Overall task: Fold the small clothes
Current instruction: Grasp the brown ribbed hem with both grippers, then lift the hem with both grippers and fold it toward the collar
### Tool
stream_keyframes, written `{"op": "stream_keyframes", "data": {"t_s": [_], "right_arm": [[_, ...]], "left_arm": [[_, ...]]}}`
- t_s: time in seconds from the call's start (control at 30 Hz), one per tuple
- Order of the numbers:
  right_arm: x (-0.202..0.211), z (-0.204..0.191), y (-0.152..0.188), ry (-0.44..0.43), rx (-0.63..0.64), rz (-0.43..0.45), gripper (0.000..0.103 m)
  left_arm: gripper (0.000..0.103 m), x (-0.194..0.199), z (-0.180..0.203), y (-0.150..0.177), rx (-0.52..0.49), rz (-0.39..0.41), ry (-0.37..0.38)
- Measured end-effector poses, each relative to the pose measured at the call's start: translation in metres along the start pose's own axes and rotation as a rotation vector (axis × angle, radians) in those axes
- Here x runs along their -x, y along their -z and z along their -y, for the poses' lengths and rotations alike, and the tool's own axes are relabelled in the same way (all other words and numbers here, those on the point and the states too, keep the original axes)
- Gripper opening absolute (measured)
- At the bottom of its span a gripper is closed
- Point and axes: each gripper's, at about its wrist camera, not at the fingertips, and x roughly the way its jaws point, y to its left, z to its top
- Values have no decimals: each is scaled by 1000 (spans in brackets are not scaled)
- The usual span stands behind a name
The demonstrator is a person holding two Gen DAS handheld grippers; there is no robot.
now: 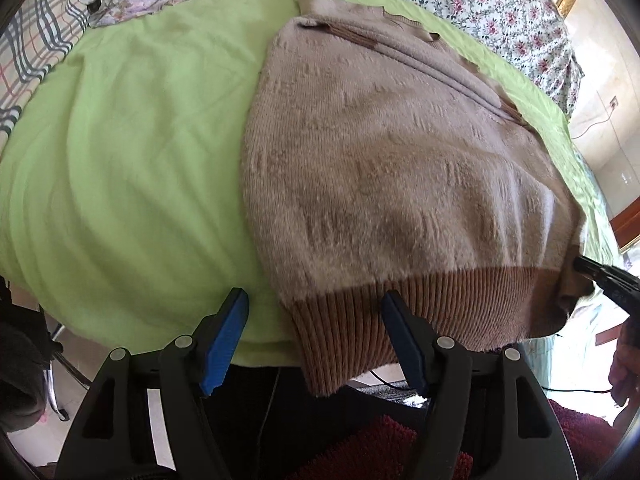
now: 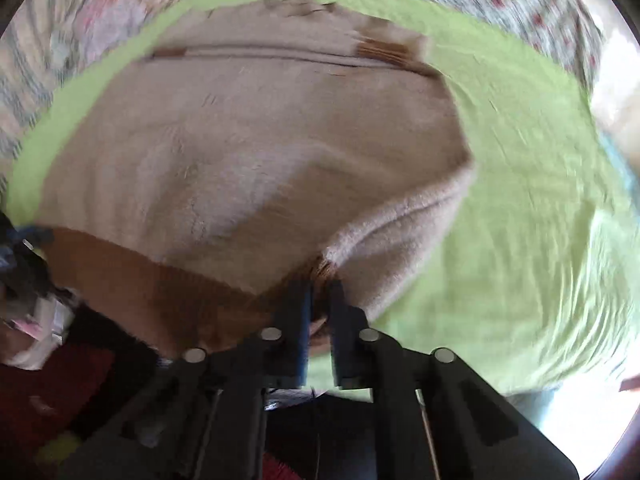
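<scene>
A beige knit sweater with a brown ribbed hem lies on a light green sheet; its hem hangs over the near edge. My left gripper is open, its blue pads either side of the hem's left corner, not closed on it. My right gripper is shut on the hem's right corner, with the cloth bunched up between the pads. It also shows at the right edge of the left wrist view. The sweater is blurred in the right wrist view.
A floral bedspread lies beyond the green sheet, with a plaid cloth at the far left. A dark red rug lies on the floor below the near edge.
</scene>
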Motion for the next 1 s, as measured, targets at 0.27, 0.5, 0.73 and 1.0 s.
{"op": "stream_keyframes", "data": {"t_s": [0.27,0.5,0.73,1.0], "right_arm": [[22,73,44,-259,-264,54,12],[13,89,53,-412,-365,125,54],[-9,75,59,-527,-301,80,22],[1,98,62,-635,-305,143,9]], "left_arm": [[68,-15,-12,13,41,-72,119],[44,-24,-3,17,36,-97,217],[10,-21,-4,16,19,-78,264],[10,30,-6,14,-50,60,352]]}}
